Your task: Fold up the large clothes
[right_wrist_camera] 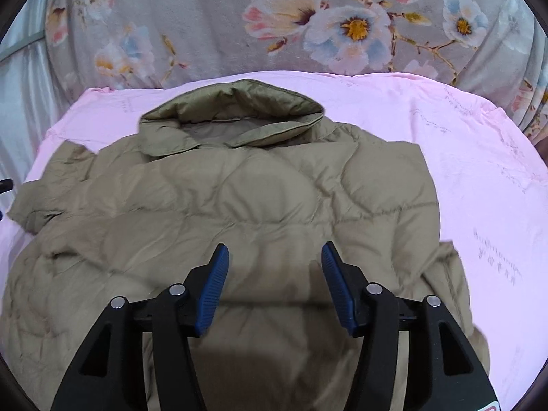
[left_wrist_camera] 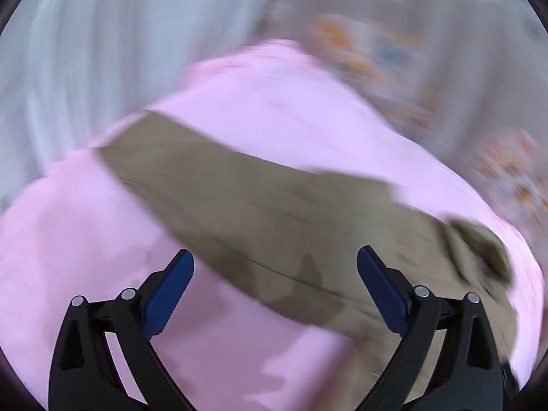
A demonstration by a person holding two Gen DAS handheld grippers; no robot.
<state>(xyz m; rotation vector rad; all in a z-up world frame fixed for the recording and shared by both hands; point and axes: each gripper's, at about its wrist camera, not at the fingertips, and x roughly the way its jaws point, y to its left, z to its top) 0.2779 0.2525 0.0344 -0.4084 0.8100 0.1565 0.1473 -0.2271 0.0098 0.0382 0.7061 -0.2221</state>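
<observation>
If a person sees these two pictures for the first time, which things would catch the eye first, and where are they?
First, the puffy olive-brown quilted jacket, spread flat in the middle of the pale pink bed sheet, collar at the far end. Behind the sheet lies a grey blanket with large pink and blue flowers. The right gripper hangs open over the jacket's lower half; the left gripper, also open, is over a blurred brown strip of it.

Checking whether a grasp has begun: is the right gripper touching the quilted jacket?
Cannot tell. In the right wrist view the right gripper has its jaws open above the jacket, nothing between them, but neither contact nor gap shows plainly.
</observation>
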